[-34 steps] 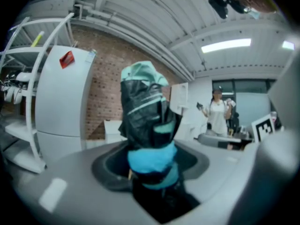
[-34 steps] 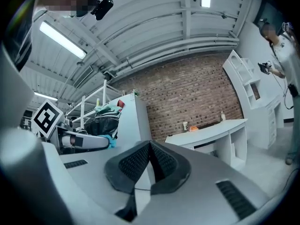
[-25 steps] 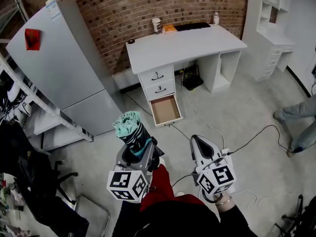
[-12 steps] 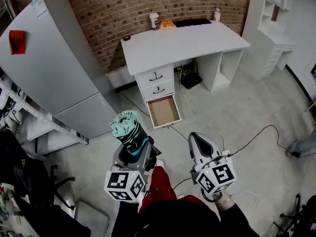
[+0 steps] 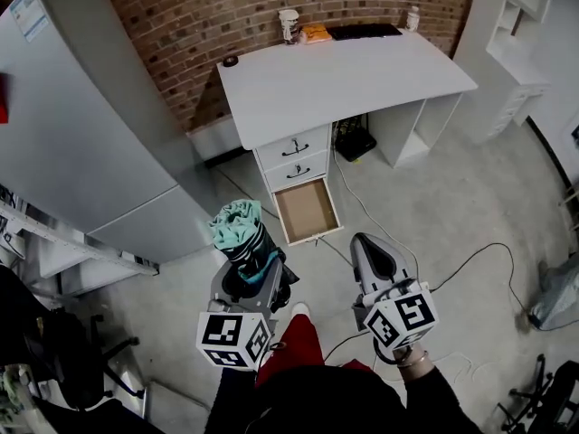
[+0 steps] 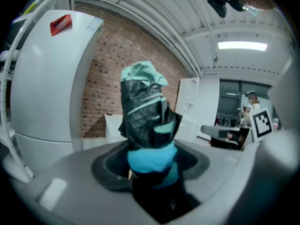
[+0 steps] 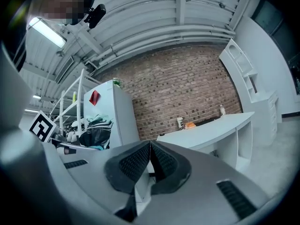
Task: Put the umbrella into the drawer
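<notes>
We are carrying the folded umbrella (image 5: 239,231) toward the desk (image 5: 362,80), and the drawer (image 5: 306,211) we want stands pulled out at the bottom of the stack, well ahead of both tools. The left gripper (image 5: 256,277) has its jaws clamped on the umbrella's lower part, with the bundle standing up out of them and its loose end uppermost. The right gripper (image 5: 365,244) carries nothing, and its ribbed black pads are pressed together. To do this step well, we judge that we should get close and low before tipping the umbrella over (the drawer sits near floor level), then lay it lengthwise along the drawer's long axis, so that neither end catches the front panel or the side walls. A cable (image 5: 470,253) trails across the floor near our path, so we should mind our footing. The free gripper could steady the drawer front if it wants to roll shut. The umbrella is soft, crumpled fabric, black with pale stripes and a mint-green gathered top, and a brighter turquoise band shows just above the jaws. It should squash rather than resist, though loose folds may snag. The drawer is a shallow white box with a brown, matte base panel. The two closed drawers (image 5: 291,152) above it bear small dark handles. The desk top is smooth and white with a curved front edge, set against a rough red brick wall (image 5: 181,16).
</notes>
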Demonstrator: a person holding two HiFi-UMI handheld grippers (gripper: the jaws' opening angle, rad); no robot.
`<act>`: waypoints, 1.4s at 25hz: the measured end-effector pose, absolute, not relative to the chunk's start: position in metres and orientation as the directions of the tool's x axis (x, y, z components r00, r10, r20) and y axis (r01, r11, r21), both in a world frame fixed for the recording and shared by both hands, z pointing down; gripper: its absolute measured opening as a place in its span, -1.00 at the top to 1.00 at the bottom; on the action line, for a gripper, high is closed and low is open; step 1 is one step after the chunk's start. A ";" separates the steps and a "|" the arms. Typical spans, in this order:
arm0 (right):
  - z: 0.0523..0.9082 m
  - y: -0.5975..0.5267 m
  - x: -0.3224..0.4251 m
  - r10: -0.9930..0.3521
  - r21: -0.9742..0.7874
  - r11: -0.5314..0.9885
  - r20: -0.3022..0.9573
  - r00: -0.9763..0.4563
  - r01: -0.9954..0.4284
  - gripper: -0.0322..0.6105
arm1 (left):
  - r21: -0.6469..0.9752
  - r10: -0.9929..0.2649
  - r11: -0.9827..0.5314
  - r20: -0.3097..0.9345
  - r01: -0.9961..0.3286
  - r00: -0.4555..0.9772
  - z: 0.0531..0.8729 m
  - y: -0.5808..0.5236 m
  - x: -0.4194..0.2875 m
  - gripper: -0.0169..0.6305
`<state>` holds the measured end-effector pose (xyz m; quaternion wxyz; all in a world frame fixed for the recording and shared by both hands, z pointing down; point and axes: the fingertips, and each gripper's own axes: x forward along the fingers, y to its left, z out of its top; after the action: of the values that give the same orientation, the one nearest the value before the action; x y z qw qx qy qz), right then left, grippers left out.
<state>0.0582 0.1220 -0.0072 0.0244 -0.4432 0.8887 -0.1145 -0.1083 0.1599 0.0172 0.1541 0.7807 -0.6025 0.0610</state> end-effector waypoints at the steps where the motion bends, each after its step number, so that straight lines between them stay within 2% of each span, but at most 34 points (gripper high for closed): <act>1: -0.005 0.110 0.052 -0.798 -0.230 0.573 0.064 -0.600 -0.787 0.89 | 0.167 -0.919 -0.233 0.285 -0.958 0.273 0.019 0.149 -0.115 0.20; 14: 0.031 0.022 0.024 -0.852 -0.265 0.453 0.153 -0.501 -0.851 0.89 | 0.184 -0.873 -0.285 0.355 -0.941 0.334 0.052 0.054 -0.160 0.20; 17: 0.045 0.011 0.026 -0.849 -0.277 0.426 0.208 -0.486 -0.861 0.89 | 0.200 -0.855 -0.285 0.389 -0.937 0.343 0.069 0.039 -0.158 0.20; 19: 0.056 0.003 0.027 -0.840 -0.285 0.411 0.249 -0.481 -0.866 0.89 | 0.203 -0.843 -0.287 0.410 -0.936 0.348 0.082 0.029 -0.155 0.20; 23: 0.082 -0.016 0.030 -0.839 -0.286 0.417 0.243 -0.486 -0.863 0.89 | 0.206 -0.815 -0.296 0.456 -0.933 0.359 0.111 0.010 -0.148 0.20; 29: 0.140 -0.038 0.029 -0.791 -0.311 0.405 0.352 -0.500 -0.860 0.89 | 0.201 -0.787 -0.295 0.503 -0.934 0.357 0.164 -0.020 -0.137 0.20; 35: 0.210 -0.065 0.029 -0.764 -0.307 0.430 0.378 -0.523 -0.849 0.89 | 0.192 -0.762 -0.311 0.535 -0.931 0.365 0.234 -0.052 -0.127 0.20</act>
<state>0.0294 -0.0650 0.2102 -0.0913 -0.4797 0.8406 -0.2344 -0.1269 -0.0516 0.2343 0.2403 0.7904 -0.5354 0.1754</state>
